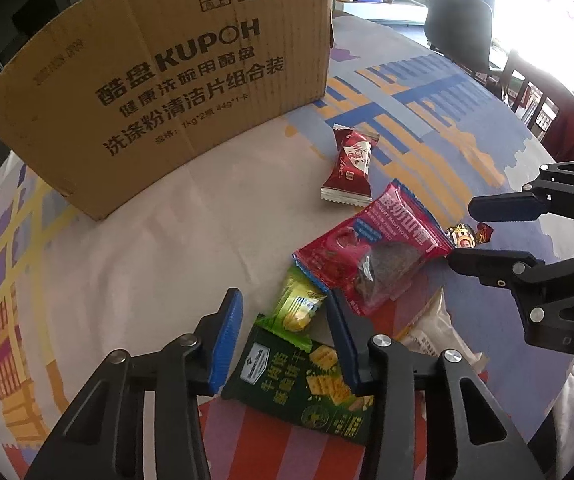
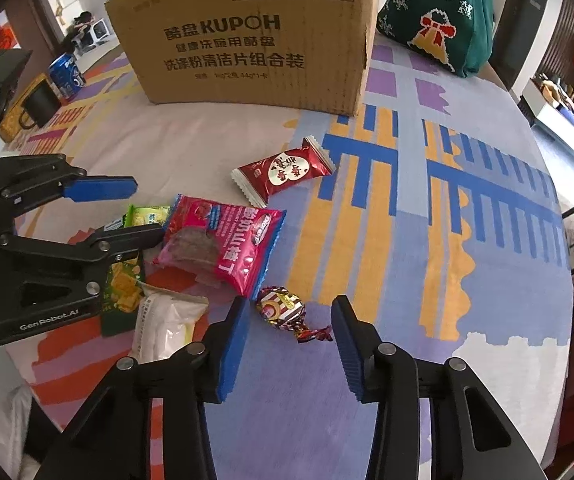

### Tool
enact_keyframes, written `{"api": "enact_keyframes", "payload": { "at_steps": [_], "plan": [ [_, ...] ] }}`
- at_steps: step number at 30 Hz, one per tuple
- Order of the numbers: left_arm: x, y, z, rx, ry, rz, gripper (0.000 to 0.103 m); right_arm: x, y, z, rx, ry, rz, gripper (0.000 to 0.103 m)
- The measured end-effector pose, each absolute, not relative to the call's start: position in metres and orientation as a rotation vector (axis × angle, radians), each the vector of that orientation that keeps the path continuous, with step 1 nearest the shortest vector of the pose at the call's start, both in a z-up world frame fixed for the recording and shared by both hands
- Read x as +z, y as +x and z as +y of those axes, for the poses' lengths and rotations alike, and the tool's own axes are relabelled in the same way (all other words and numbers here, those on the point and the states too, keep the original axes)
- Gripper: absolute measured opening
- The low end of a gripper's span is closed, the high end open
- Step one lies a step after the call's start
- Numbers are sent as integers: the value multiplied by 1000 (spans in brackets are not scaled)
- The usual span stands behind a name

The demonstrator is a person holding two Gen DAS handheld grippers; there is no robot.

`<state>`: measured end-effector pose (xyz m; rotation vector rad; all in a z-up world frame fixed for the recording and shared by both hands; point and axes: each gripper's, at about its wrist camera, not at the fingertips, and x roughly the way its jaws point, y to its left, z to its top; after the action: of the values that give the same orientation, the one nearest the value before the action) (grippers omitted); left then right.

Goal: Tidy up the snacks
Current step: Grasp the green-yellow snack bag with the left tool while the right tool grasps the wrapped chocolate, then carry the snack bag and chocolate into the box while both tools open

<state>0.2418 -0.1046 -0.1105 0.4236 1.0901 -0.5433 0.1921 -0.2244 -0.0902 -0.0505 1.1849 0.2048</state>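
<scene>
Snacks lie on the patterned tablecloth in front of a cardboard box [image 1: 159, 92]. My left gripper [image 1: 285, 340] is open, its blue pads straddling a dark green cracker packet [image 1: 299, 384] and a light green packet [image 1: 299, 304] without pressing them. Beyond them lie a pink-red hawthorn packet [image 1: 371, 252] and a red heart-print packet [image 1: 349, 168]. My right gripper [image 2: 289, 340] is open over a striped foil candy [image 2: 281, 306], which sits between its pads, untouched. A white packet [image 2: 167, 324] lies left of that gripper.
A blue drink can [image 2: 65, 74] and a black mug [image 2: 41, 104] stand at the far left of the table. A green knitted cushion [image 2: 439, 12] lies behind the box at the right. Dark chairs [image 1: 459, 28] stand past the table's far edge.
</scene>
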Motion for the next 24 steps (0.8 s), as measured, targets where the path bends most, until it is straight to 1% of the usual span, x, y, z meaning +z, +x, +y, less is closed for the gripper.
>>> {"api": "enact_keyframes", "payload": {
  "at_steps": [2,3,4,6,9,10,11,17,24],
  "plan": [
    [-111,243,-105,-545,414,1087,42,-91,193,-225,205,-49,1184,42],
    [-111,244,-105,-544,409,1090,40,-91,194,-225,207,-49,1182,41],
    [-112,245,-105,-546,402,1095,36,-92,194,-225,209,-49,1181,37],
    [-114,246,-105,-545,397,1106,29,-93,196,-224,215,-47,1184,35],
    [-116,245,-104,-544,391,1108,27,-95,196,-223,220,-48,1187,31],
    [-116,245,-104,-544,387,1109,22,-95,195,-222,222,-48,1189,29],
    [-116,245,-104,-544,382,1111,21,-96,195,-222,221,-48,1190,28],
    [-108,241,-100,-519,359,1089,21,-94,193,-224,206,-29,1176,27],
    [-84,231,-93,-493,309,1038,21,-78,186,-228,187,7,1130,27]
  ]
}}
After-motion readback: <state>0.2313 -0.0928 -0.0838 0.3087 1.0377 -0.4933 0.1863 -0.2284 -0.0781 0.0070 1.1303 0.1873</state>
